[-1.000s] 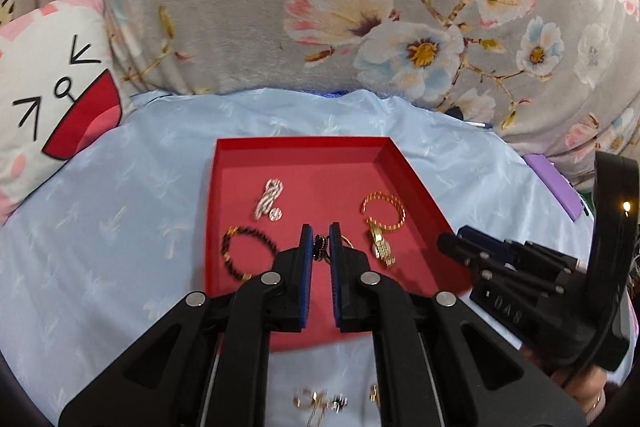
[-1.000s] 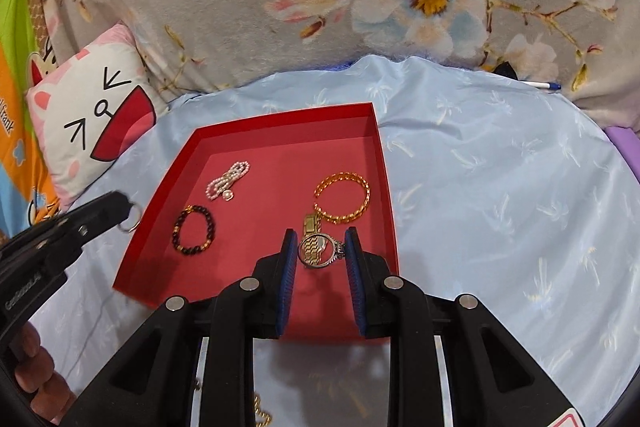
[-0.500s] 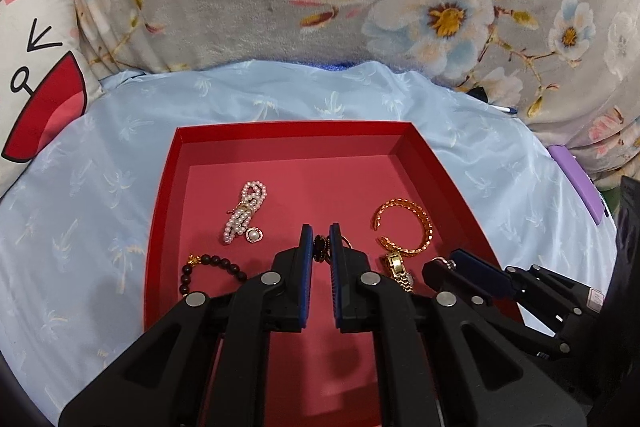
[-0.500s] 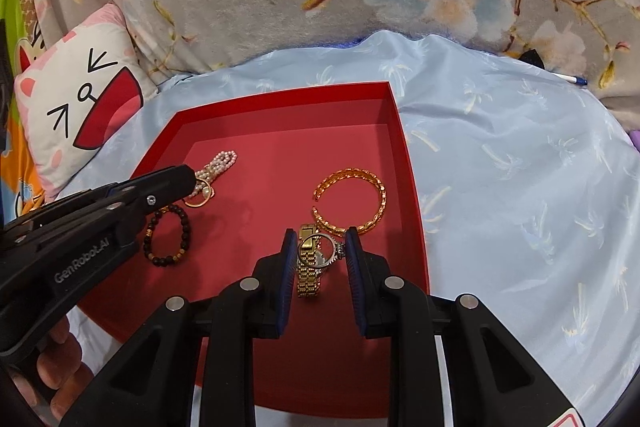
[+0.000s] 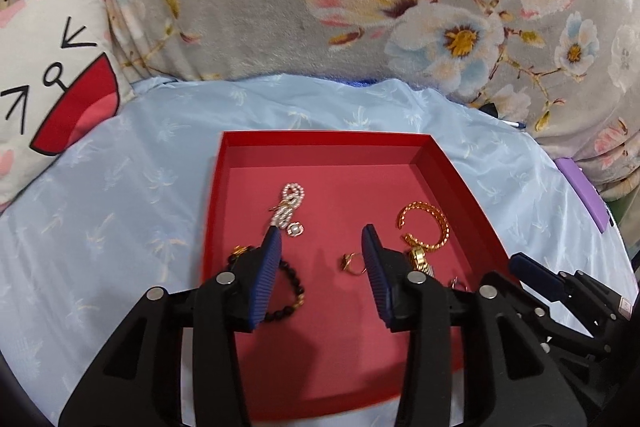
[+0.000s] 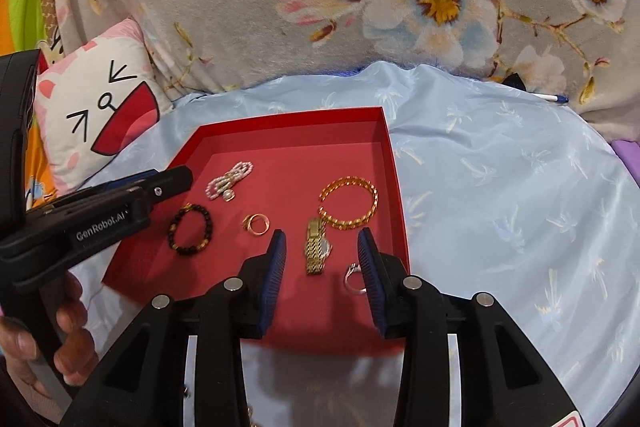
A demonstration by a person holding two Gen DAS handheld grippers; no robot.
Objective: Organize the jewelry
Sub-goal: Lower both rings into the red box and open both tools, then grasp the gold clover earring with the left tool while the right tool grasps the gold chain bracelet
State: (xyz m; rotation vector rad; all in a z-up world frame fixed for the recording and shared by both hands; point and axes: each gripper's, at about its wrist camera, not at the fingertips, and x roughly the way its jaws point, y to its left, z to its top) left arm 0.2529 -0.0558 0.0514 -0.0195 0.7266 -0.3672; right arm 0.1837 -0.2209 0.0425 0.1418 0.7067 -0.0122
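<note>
**Two rings just let go into the tray, most pieces already inside**

Both my grippers are over the red tray (image 5: 320, 143), which lies on the light blue bed sheet (image 6: 500, 187). The left gripper (image 5: 320, 259) is opening its jaws; nothing is pressed between the pads. The small gold ring (image 5: 352, 264) lies on the tray floor just beside the right-hand pad, free of it. The right gripper (image 6: 322, 263) is opening too. Between its jaws I see the gold watch (image 6: 316, 249) lying flat on the tray, not squeezed, and the silver ring (image 6: 354, 279) lies right at the inner side of its right pad. I cannot tell if the ring touches the pad, but the pad is not clamping it.

What is done, as far as I can judge: the tray has now the pearl piece (image 6: 228, 183) at the back left, the dark bead bracelet (image 6: 190, 231) in front of it, the gold ring approx. in the middle, the watch, the gold chain bangle (image 6: 348, 203) at the right wall, and the silver ring near the front right corner. So six pcs are inside, well apart from each other mostly; watch and bangle are touching.

What is left: at the bottom edge of the right view something small and gold shows on the sheet, too cut off to name. Prob. a few items are not yet in. Next I need to lift both grippers clear w/o dragging the rings.
</note>
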